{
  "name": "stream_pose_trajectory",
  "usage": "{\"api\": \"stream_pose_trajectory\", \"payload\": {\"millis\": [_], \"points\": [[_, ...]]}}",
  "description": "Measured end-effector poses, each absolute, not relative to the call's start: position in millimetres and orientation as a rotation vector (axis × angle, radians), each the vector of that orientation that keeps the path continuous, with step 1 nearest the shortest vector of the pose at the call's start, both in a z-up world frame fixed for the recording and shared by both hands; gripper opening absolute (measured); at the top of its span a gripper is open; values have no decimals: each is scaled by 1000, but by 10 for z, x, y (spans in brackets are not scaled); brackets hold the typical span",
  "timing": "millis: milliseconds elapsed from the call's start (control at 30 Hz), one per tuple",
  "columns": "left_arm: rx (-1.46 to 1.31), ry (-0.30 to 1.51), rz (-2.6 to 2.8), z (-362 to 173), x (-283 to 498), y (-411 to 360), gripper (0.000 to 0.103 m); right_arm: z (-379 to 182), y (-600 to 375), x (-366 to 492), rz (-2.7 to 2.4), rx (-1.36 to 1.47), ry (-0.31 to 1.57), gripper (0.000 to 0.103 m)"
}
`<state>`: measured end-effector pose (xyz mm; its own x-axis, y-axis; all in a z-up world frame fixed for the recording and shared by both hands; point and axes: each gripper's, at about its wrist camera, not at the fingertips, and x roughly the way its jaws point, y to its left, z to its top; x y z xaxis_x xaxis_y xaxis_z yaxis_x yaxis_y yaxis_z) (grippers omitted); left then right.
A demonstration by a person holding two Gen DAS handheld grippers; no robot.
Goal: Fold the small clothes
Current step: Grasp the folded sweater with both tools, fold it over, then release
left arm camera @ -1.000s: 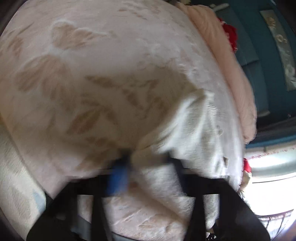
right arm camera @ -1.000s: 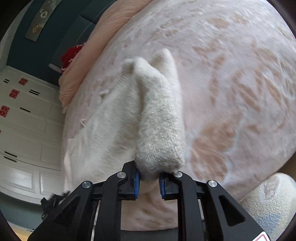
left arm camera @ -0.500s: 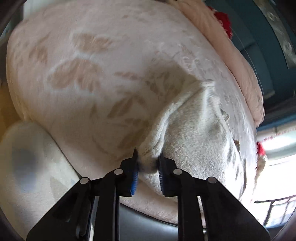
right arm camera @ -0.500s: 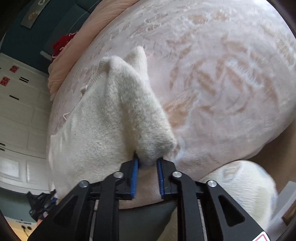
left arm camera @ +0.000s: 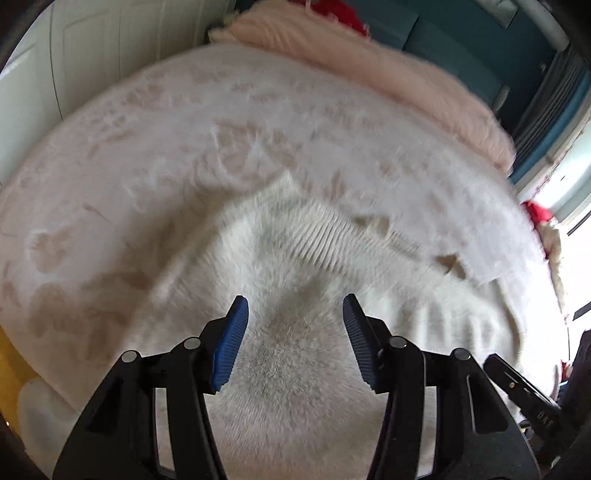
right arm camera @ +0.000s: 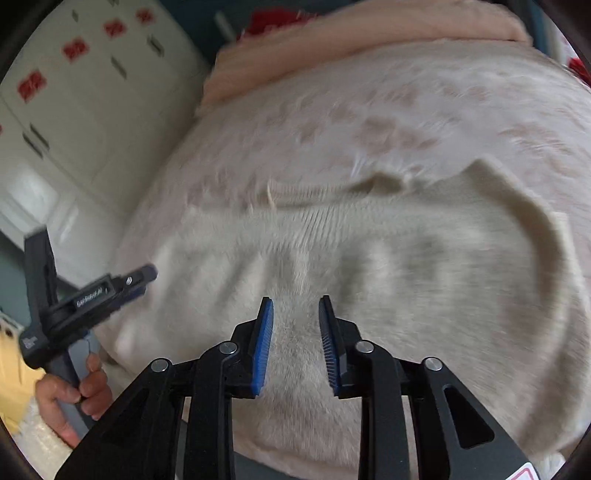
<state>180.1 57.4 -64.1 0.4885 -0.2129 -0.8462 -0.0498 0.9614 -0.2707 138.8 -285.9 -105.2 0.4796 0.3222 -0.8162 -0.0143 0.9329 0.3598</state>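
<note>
**Cream knit flat on patterned bedspread, both grippers released**

Pale bedspread (left arm camera: 155,155) with faint leaf pattern, filling most of both wrist views; blurred by motion. Peach blanket (left arm camera: 388,70) bunched along far edge of bedspread, red fabric (left arm camera: 332,14) just beyond it. White panelled cupboard (right arm camera: 85,122) with red stickers off bedspread's left side in right wrist view.

Cream knit garment (left arm camera: 295,266) spread on near half of bedspread, ribbed band across its far part, one corner raised toward bedspread's middle. Same garment (right arm camera: 406,258) in right wrist view, lying mostly flat, curved fold along its right edge.

Left gripper (left arm camera: 295,332) low over garment's near part, blue pads (left arm camera: 229,343) wide apart, nothing between them. Right gripper (right arm camera: 295,332) likewise above garment, jaws parted with a narrower gap, empty. Contact of fingertips with knit not determinable.

Left gripper body (right arm camera: 85,295) also seen at bedspread's near-left edge, held by bare left hand (right arm camera: 74,395).
</note>
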Motion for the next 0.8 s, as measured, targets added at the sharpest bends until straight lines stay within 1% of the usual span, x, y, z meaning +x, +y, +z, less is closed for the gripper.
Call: {"api": "stream_pose_trajectory", "payload": {"millis": [33, 67, 133, 233, 267, 300, 333, 367, 400, 433, 467, 500, 533, 633, 667, 700, 733, 767, 800], "points": [[-267, 1094, -66, -781, 1855, 576, 51, -1130, -3026, 1426, 146, 307, 1055, 19], [-273, 1110, -54, -871, 1851, 599, 51, -1178, -3253, 1422, 94, 331, 1047, 10], [-296, 1092, -85, -921, 1822, 681, 51, -1267, -3905, 1356, -26, 470, 1025, 0], [-242, 1087, -121, -941, 1832, 705, 51, -1303, -4683, 1142, -198, 612, 1017, 0], [-226, 1086, -118, -952, 1777, 674, 52, -1256, -4755, 1108, -204, 623, 1006, 0], [-215, 1082, -116, -942, 1795, 630, 52, -1173, -4774, 1079, -185, 627, 980, 3], [-224, 1070, -118, -890, 1797, 623, 52, -1093, -4748, 1091, -172, 609, 965, 12], [-250, 1050, -134, -855, 1828, 586, 52, -1033, -4729, 1112, -167, 581, 957, 31], [-276, 1025, -145, -775, 1832, 595, 54, -965, -4699, 1154, -169, 544, 942, 45], [-302, 989, -131, -679, 1894, 619, 63, -909, -4662, 1206, -169, 505, 923, 65], [-317, 973, -111, -624, 1952, 656, 70, -873, -4638, 1285, -162, 463, 913, 71], [-339, 960, -86, -585, 2033, 716, 83, -888, -4621, 1402, -155, 430, 924, 71], [-370, 963, -60, -575, 2178, 808, 88, -931, -4616, 1539, -150, 405, 948, 73], [-450, 1039, -51, -713, 2531, 997, 87, -1152, -4593, 1898, -159, 368, 1032, 74], [-498, 1089, -72, -835, 2665, 1051, 85, -1234, -4567, 1952, -154, 358, 1049, 70], [-520, 1116, -84, -912, 2732, 1072, 67, -1294, -4535, 1985, -124, 361, 1059, 58], [-522, 1135, -97, -982, 2779, 1074, 34, -1329, -4516, 1992, -95, 390, 1078, 8], [-489, 1151, -109, -1028, 2806, 1052, 19, -1275, -4502, 1948, -102, 403, 1048, 8], [-473, 1139, -117, -998, 2788, 1044, 13, -1137, -4486, 1860, -96, 409, 981, 7]]}}
